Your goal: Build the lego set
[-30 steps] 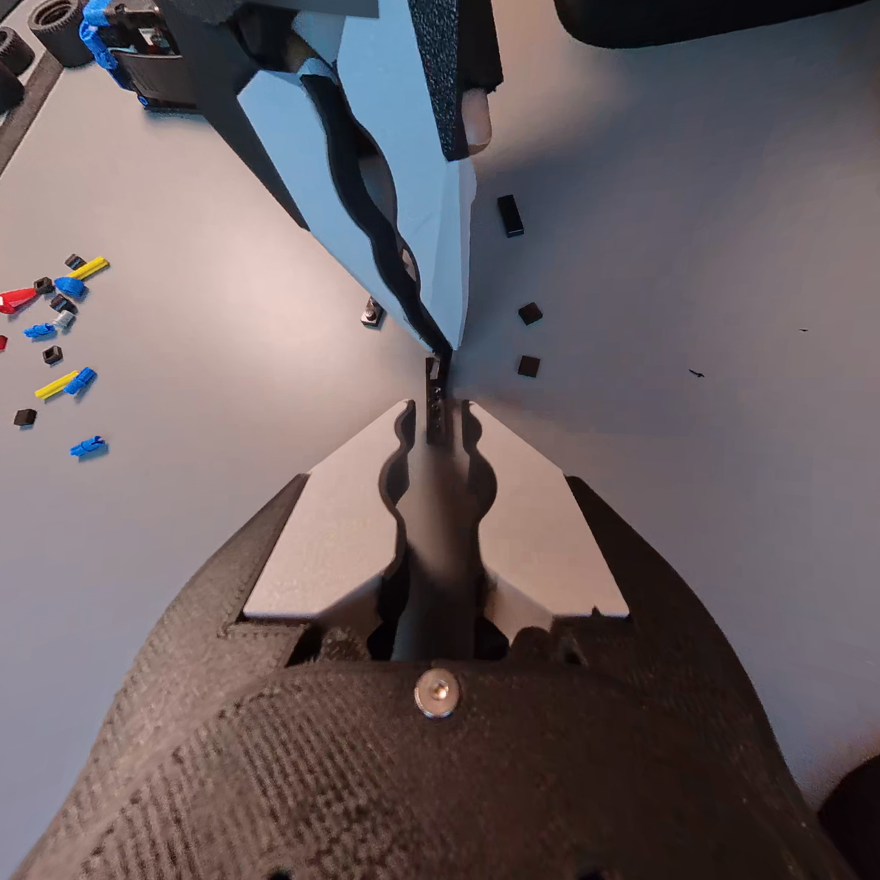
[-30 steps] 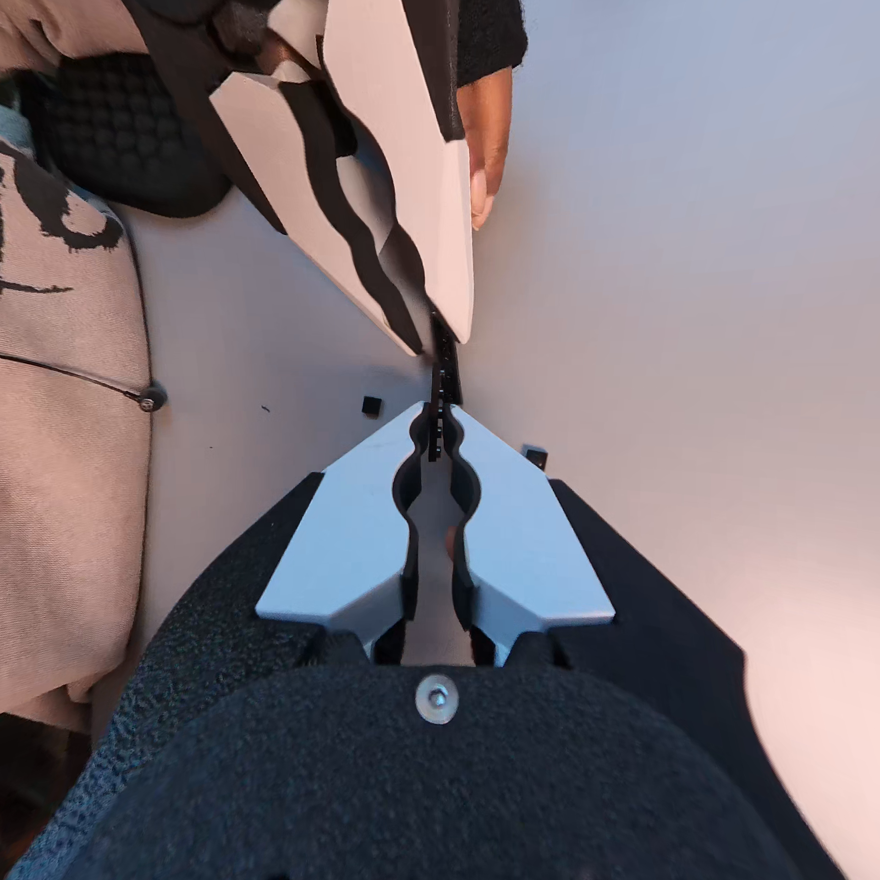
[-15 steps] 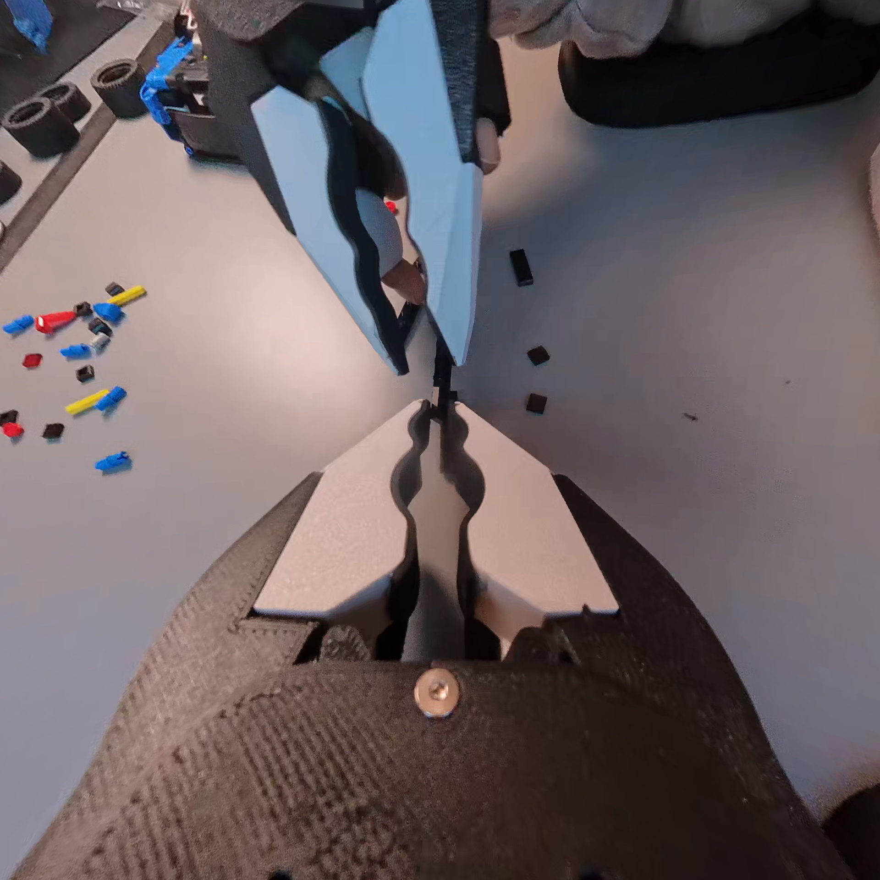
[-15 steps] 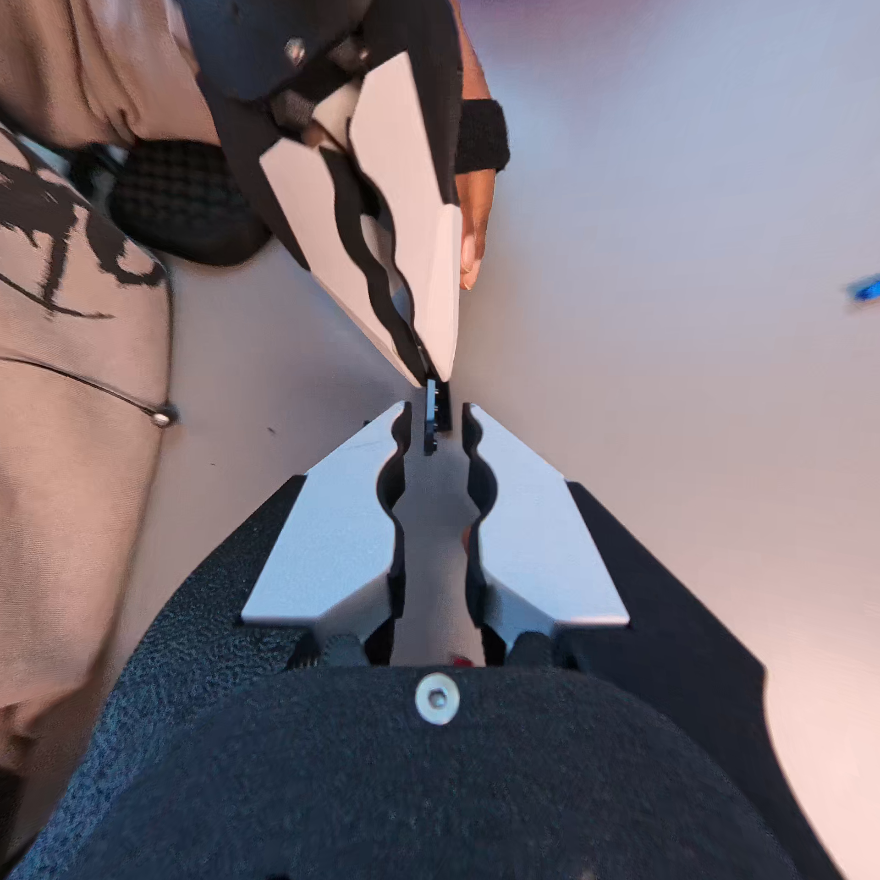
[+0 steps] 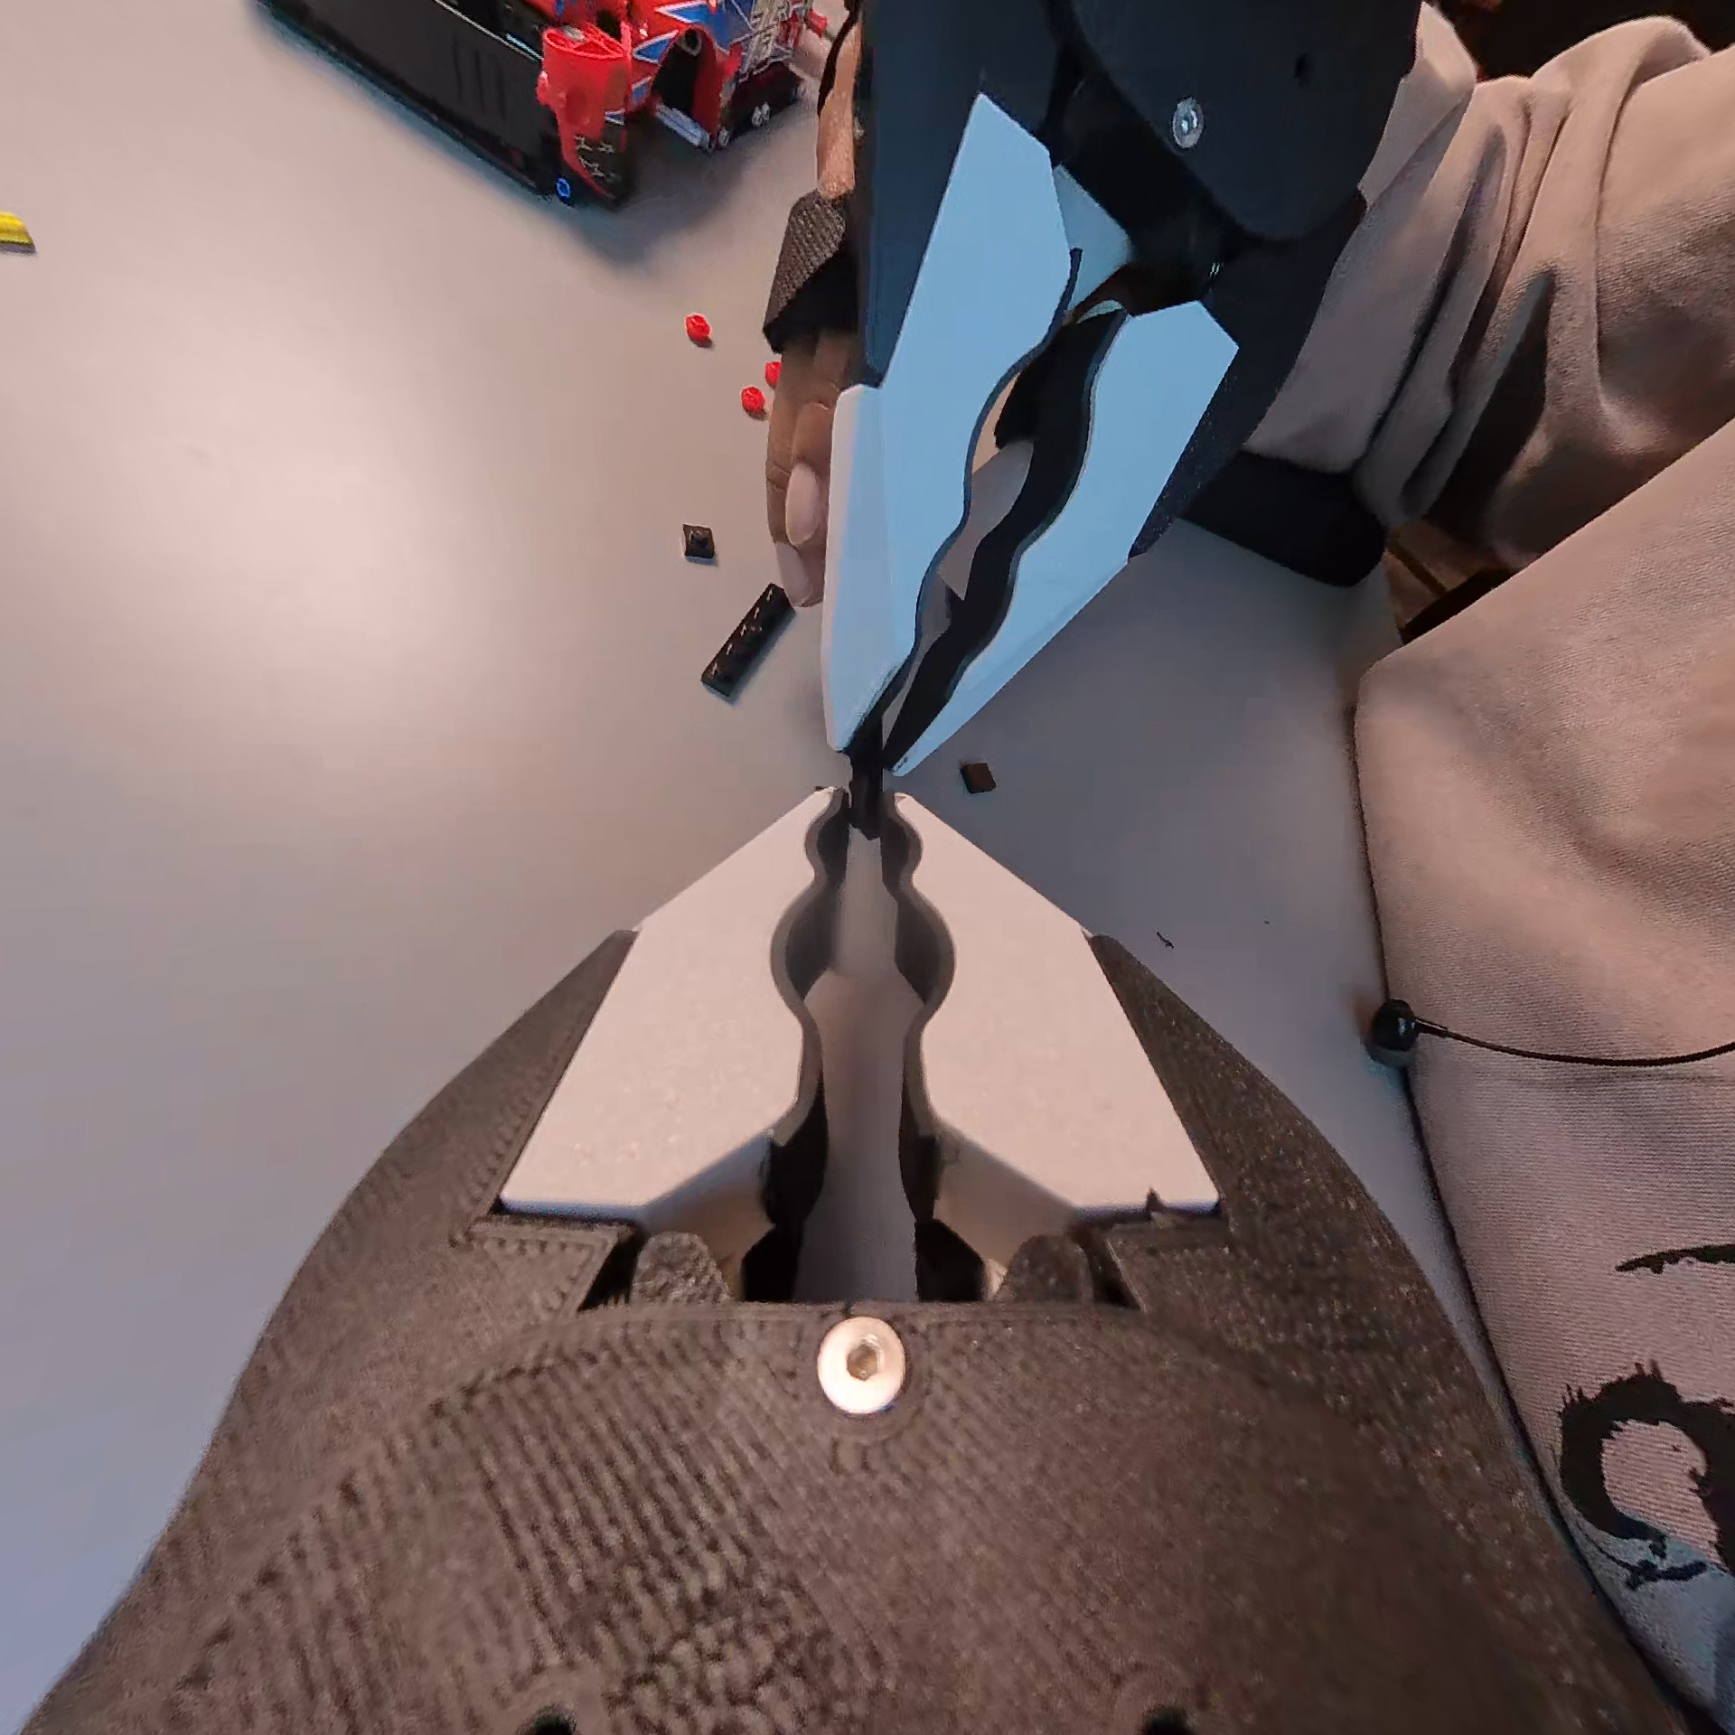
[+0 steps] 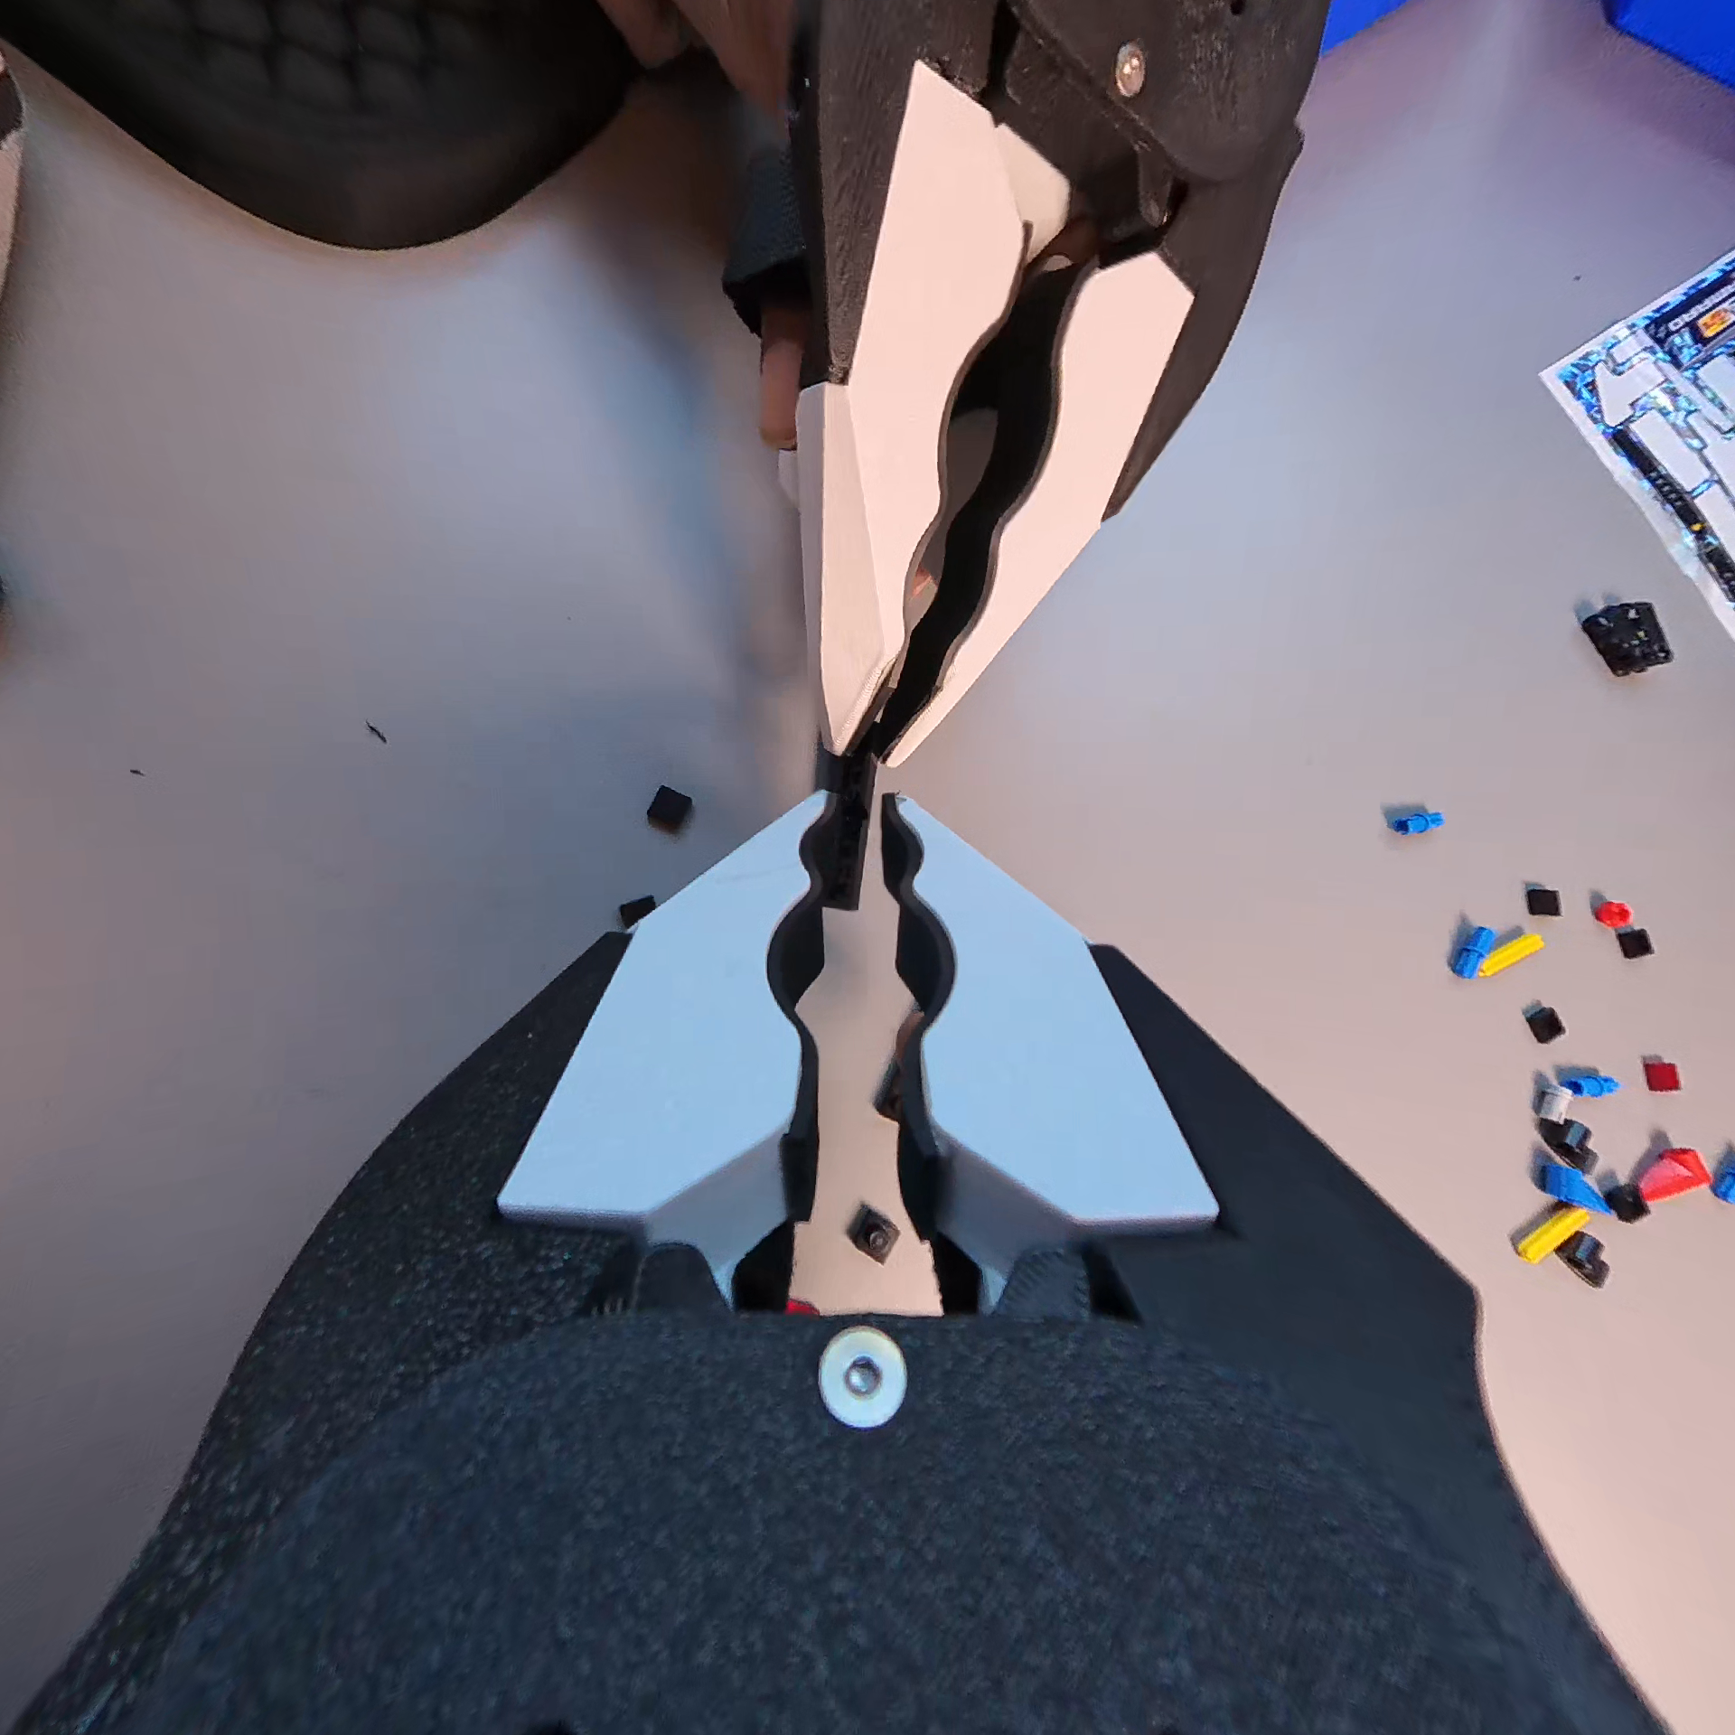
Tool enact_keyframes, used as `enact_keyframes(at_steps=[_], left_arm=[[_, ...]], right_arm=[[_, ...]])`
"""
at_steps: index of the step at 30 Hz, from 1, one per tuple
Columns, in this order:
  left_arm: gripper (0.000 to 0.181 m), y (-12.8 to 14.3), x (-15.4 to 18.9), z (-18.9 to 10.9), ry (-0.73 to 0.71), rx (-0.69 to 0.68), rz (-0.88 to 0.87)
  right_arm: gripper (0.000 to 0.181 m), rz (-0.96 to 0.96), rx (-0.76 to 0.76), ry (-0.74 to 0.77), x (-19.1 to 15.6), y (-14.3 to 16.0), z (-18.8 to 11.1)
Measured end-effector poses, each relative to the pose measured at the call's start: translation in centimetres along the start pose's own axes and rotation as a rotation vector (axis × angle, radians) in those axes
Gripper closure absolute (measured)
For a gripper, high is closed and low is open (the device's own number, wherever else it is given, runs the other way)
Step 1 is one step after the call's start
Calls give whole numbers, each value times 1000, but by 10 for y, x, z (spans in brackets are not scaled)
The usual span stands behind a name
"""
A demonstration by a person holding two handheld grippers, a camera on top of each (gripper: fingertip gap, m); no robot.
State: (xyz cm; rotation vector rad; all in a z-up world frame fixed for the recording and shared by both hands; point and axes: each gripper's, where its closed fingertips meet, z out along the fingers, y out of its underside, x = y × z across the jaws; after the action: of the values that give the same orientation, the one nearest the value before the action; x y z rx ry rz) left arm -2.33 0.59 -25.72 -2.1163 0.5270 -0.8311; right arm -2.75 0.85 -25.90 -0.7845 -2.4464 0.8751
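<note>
A thin black lego plate (image 6: 845,845) is held in the air between the two grippers, which meet tip to tip. My left gripper (image 5: 864,809) is shut on one end of the plate (image 5: 864,807). In the right wrist view it comes down from the top (image 6: 856,746), pinching the plate. My right gripper (image 6: 856,815) has its jaws around the other end. The plate lies against the left finger, with a narrow gap to the right finger. In the left wrist view the right gripper (image 5: 868,751) comes down from above.
A red lego car (image 5: 648,84) on a black tray stands at the far left. Loose red studs (image 5: 699,329) and a black plate (image 5: 746,638) lie nearby. Several small coloured pieces (image 6: 1577,1080) and a printed sheet (image 6: 1671,422) lie at the right. A beige sleeve (image 5: 1549,845) borders the table. My left and right fingertips are right by each other.
One second ago the right gripper held the plate and the left was open. The left then shut on it and the right opened. Now the right jaws have narrowed around it, and both grippers have swung round.
</note>
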Motion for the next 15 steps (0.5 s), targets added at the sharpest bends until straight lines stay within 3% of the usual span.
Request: enact_keyframes(at_steps=[9, 15], left_arm=[[178, -5, -7, -3, 68, 56, -234], [178, -9, -8, -5, 116, 98, -335]], right_arm=[[168, -115, -52, 88, 5, 0, 0], [176, -88, -54, 108, 9, 1, 0]])
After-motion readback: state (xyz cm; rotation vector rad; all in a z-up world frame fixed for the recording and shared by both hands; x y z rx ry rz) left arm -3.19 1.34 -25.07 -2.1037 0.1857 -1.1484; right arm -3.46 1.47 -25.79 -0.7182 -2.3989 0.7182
